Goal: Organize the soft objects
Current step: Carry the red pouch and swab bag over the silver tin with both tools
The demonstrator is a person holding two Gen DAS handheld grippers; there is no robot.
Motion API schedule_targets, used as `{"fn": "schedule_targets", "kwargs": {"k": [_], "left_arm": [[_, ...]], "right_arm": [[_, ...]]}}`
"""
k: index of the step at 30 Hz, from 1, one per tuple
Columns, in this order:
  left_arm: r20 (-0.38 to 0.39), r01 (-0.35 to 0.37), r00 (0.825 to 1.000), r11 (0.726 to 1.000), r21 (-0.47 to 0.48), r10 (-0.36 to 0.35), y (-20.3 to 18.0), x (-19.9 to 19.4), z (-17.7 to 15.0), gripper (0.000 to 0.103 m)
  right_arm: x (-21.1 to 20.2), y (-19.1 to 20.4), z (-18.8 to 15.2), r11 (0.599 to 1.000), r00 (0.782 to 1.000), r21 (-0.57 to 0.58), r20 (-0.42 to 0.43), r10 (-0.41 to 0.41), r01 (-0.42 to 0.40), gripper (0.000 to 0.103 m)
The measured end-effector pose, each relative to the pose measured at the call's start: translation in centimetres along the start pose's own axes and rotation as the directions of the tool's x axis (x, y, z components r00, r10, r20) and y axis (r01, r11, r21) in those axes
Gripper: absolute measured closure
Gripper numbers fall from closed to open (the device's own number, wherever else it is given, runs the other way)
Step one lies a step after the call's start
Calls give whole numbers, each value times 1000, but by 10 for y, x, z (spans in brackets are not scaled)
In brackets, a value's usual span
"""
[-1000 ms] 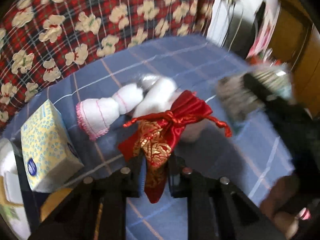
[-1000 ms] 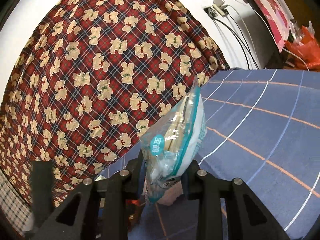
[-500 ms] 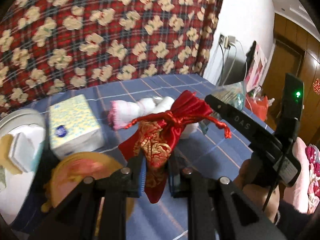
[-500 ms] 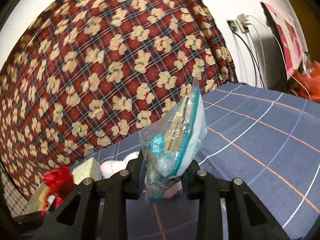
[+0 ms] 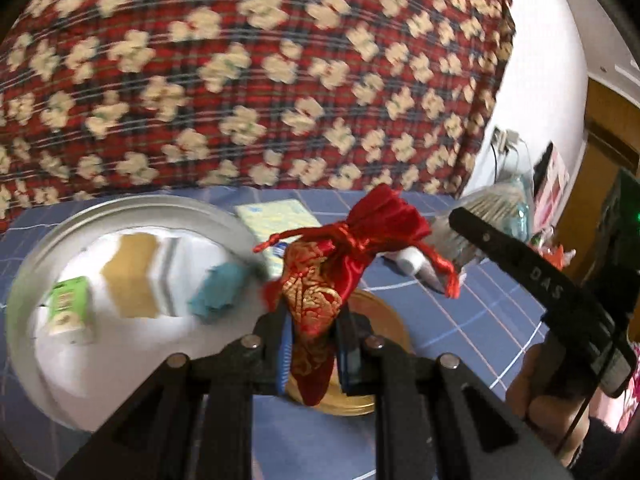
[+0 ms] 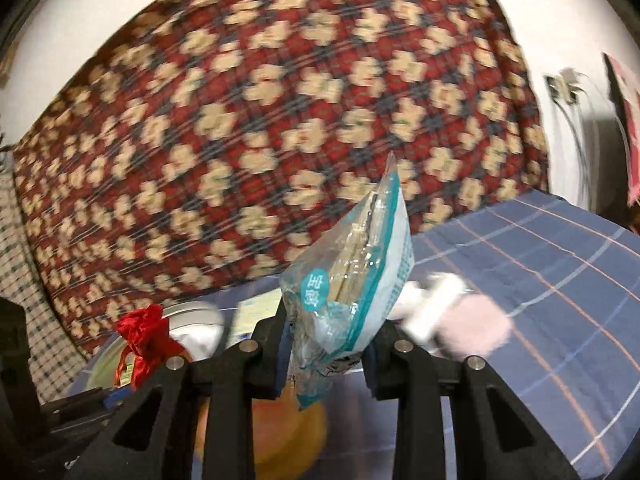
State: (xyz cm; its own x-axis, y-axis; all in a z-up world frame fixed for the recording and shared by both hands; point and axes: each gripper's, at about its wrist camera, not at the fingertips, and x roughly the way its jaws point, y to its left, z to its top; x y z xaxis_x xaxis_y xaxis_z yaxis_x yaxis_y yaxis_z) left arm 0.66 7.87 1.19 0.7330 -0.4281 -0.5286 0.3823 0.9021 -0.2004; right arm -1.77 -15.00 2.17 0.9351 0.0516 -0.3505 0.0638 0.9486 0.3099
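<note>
The left gripper [image 5: 312,354] is clamped on the lower end of a red satin drawstring pouch [image 5: 326,280] with gold brocade, its long axis standing up and away from the fingers, gathered neck and cords at the far end. Directly beneath it lies a flat gold round lid or dish [image 5: 380,320]; the pictures are too smeared to say which. Left of that, and nearer this hand than the other, sits a wide shallow metal basin [image 5: 120,208] already holding a green packet [image 5: 68,308], a teal cloth [image 5: 216,292] and something tan. The right gripper [image 6: 326,354] pinches a crinkly clear-and-teal plastic pack [image 6: 352,280], also upright. Farther off on the blue plaid sheet [image 6: 540,280] lie a yellow-patterned tissue pack [image 5: 276,216] and white socks with a pink cuff [image 6: 452,316], backed by a red bear-print quilt [image 5: 240,80].
</note>
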Motion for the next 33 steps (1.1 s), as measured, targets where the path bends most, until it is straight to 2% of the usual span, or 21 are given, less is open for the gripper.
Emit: {"fn": "schedule_targets", "kwargs": {"k": [3,5,11,22,33], "left_arm": [[39,-78,996,997,-4,78,18,-16,0,87],[52,-102,993,995,-16,103,28,-22,-1,87],[76,-81,993,992,-92,88,56,-32,-4,87],[95,-87,991,992,-88,96,59,-55,-17,87],[135,-148,977,980,-136,166,89,-83,-20,87]], "right_arm": [[0,27,-3,998,999,-35,0,44,-44,71],[1,44,-6,996,998,-60,-4,70,-70,71],[6,84,-14,985,991,-106,-23,135,-137,71],[-2,117,-32,971,982,-148,-47,182,-187,71],[-9,153,-44,949,970,-203,-70,231,-241,71]]}}
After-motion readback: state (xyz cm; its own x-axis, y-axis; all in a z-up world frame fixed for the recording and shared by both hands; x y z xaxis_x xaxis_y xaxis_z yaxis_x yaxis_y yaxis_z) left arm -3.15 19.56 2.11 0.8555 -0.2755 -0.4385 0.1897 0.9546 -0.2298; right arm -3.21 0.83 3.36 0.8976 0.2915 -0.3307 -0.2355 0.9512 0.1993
